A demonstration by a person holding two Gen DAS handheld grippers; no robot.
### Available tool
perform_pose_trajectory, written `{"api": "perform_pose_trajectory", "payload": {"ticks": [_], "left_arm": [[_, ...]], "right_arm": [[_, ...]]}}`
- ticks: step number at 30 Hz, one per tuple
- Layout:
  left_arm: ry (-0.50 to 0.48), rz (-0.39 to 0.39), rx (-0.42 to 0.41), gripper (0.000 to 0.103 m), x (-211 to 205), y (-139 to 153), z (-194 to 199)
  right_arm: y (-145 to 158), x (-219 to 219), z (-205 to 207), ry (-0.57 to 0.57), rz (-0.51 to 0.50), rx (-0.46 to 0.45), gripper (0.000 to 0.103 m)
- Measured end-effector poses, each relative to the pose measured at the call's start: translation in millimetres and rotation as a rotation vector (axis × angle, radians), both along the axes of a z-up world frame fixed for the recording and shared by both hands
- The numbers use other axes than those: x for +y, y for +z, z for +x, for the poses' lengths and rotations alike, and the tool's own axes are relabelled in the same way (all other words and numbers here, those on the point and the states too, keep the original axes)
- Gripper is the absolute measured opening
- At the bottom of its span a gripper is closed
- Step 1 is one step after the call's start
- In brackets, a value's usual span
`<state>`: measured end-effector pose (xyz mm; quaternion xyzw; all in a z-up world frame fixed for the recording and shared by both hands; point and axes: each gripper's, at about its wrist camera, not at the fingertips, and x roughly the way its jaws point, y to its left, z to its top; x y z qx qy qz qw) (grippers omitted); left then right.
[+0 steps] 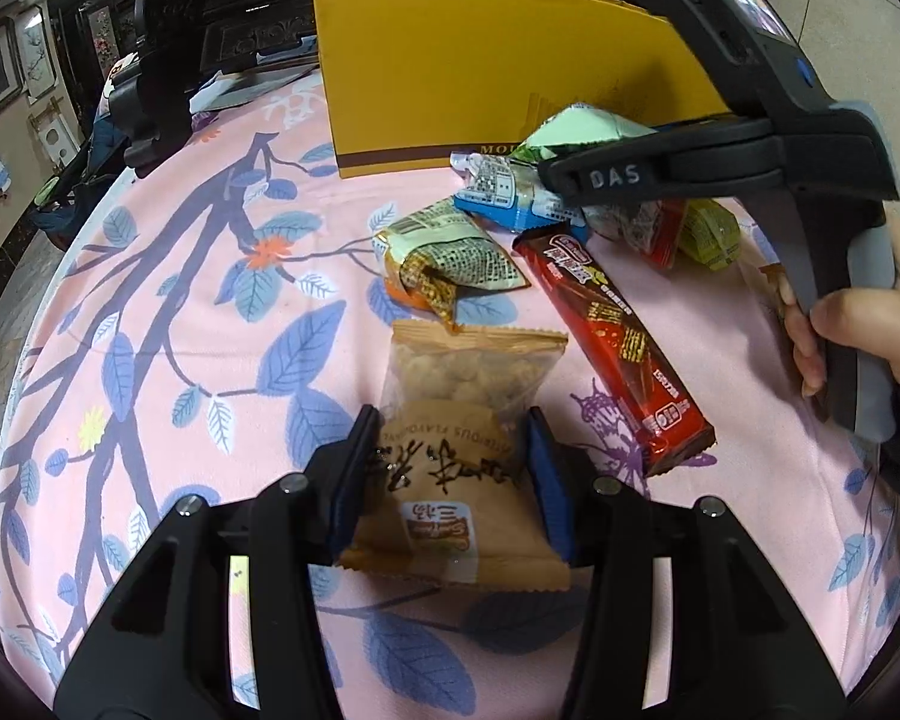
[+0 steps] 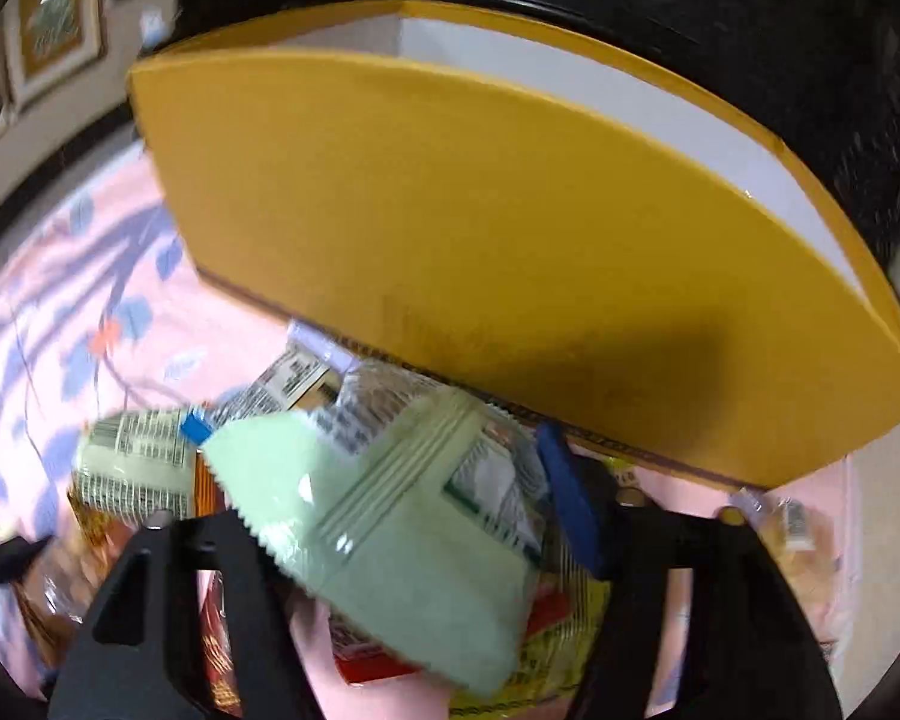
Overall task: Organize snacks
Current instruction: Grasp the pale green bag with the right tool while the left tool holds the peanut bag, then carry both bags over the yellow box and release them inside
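Note:
A tan peanut packet [image 1: 450, 420] lies on the pink leaf-print tablecloth [image 1: 180, 300], and my left gripper [image 1: 450, 471] is shut on its printed lower half, with a blue pad against each side. My right gripper [image 1: 555, 171] [image 2: 402, 498] is shut on a pale green packet [image 1: 573, 129] [image 2: 390, 540] and holds it above the snack pile, just in front of the open yellow box [image 1: 480, 72] [image 2: 450, 228]. The green packet hides the right gripper's left finger in the right wrist view. The box's white inside [image 2: 570, 78] shows past its near wall.
Loose snacks lie before the box: a long red bar [image 1: 618, 336], a blue packet [image 1: 510, 207], a gold and white packet [image 1: 450, 258], a yellow-green one [image 1: 711, 234]. A hand [image 1: 858, 324] grips the right tool. Dark furniture stands behind the box.

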<state>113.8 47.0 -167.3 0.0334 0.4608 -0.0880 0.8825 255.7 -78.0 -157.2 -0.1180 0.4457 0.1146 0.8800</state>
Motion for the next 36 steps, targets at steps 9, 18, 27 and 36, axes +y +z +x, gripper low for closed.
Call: {"api": "perform_pose_trajectory", "payload": {"ticks": [9, 18, 27, 36], "left_arm": [[-0.005, -0.028, -0.01, 0.049, 3.9, -0.5, -0.6], [0.051, -0.125, 0.018, 0.046, 15.8, 2.7, 2.2], [0.068, -0.126, -0.058, 0.043, 17.8, 34.8, -11.7], [0.029, -0.127, -0.118, 0.043, 5.5, 69.8, -17.5]], "right_arm": [[13.9, -50.6, -102.9, 0.024, 0.175, 0.013, 0.048], [40.1, -111.3, -163.9, -0.147, 0.29, -0.115, 0.048], [61.0, -101.0, -163.9, -0.127, 0.287, -0.193, 0.048], [72.5, -99.0, -163.5, -0.124, 0.299, -0.219, 0.048]]}}
